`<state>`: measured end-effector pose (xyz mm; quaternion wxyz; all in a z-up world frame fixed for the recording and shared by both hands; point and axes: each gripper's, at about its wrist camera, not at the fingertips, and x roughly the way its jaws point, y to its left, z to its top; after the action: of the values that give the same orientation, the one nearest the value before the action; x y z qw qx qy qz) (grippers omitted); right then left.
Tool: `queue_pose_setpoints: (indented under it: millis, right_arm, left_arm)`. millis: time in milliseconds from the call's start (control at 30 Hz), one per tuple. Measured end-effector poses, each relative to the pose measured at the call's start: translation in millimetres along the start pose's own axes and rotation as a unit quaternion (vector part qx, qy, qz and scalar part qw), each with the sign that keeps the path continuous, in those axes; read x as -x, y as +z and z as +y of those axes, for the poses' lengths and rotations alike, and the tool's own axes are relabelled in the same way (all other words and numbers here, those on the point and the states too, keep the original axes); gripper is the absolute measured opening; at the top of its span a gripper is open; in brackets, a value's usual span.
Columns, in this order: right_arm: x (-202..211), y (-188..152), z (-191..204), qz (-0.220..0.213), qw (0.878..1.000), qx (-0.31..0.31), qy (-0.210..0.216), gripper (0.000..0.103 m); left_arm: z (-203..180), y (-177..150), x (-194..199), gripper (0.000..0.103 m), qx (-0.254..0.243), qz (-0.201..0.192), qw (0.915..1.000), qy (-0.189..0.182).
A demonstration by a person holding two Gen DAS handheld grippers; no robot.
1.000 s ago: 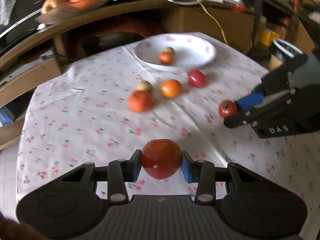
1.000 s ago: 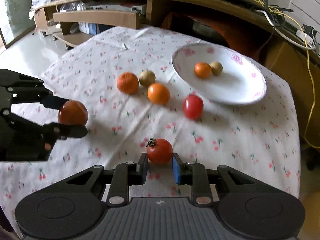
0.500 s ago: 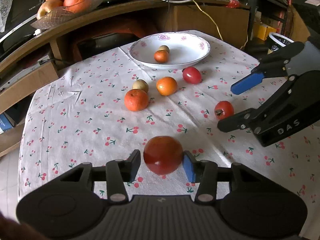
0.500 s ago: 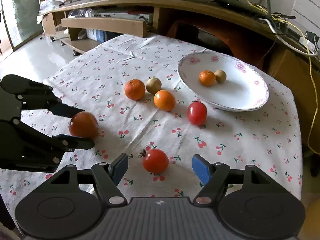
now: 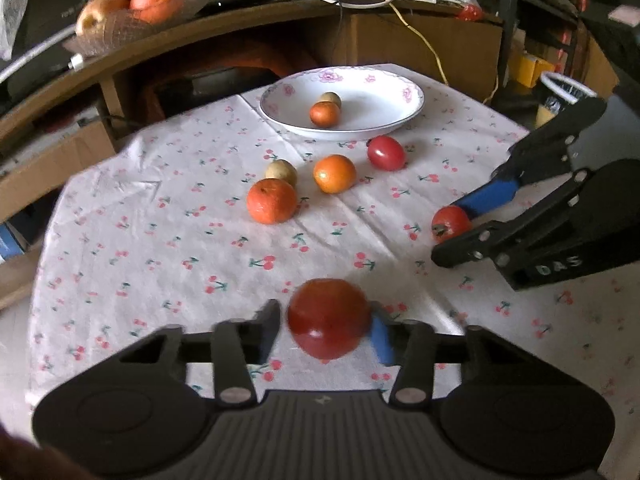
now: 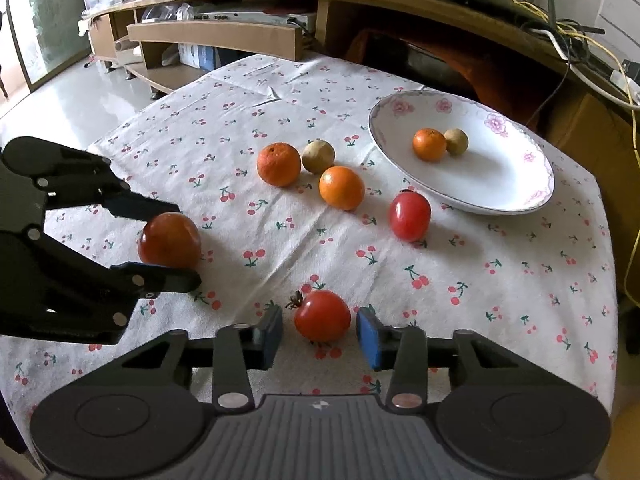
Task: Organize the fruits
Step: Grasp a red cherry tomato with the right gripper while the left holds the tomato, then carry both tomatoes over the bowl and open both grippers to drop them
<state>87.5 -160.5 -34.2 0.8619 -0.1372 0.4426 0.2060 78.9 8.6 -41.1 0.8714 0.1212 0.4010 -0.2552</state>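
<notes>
My left gripper (image 5: 324, 326) holds a large red tomato (image 5: 328, 323) between its fingers, just above the cloth; it also shows in the right wrist view (image 6: 170, 240). My right gripper (image 6: 319, 330) is open, its blue pads on either side of a small red tomato with a stem (image 6: 322, 315), which rests on the cloth without touching them. A white flowered plate (image 6: 516, 184) at the back right holds a small orange (image 6: 429, 144) and a yellowish fruit (image 6: 456, 141). Two oranges (image 6: 279, 164) (image 6: 341, 187), a yellowish fruit (image 6: 318, 156) and an oval red tomato (image 6: 410, 216) lie mid-table.
The table has a white cherry-print cloth (image 6: 500, 280). A curved wooden shelf unit (image 5: 240, 20) stands behind it with cables and a glass bowl of fruit (image 5: 132, 0). The table's right edge (image 6: 608, 280) drops off to the floor.
My right gripper let go of the small tomato, opened wide, then narrowed around it again. My left gripper kept hold of the large tomato and the view tilted up slightly.
</notes>
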Motion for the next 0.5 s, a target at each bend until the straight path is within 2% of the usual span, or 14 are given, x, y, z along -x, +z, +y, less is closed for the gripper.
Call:
queue_pose_setpoints:
  millis: [267,500]
  right_arm:
    - [7.8,5.7,-12.8,-0.008,0.999,-0.033,-0.002,0.028]
    - [16.5,21.8,-30.5,-0.038,0.997,-0.058,-0.019,0.028]
  left_arm:
    - [0.2,11.9,-2.9,0.046,0.016,0.005,0.9999,0.005]
    - [-1.3,53.3,-8.9,0.046,0.022,-0.025,0.9994,0.007]
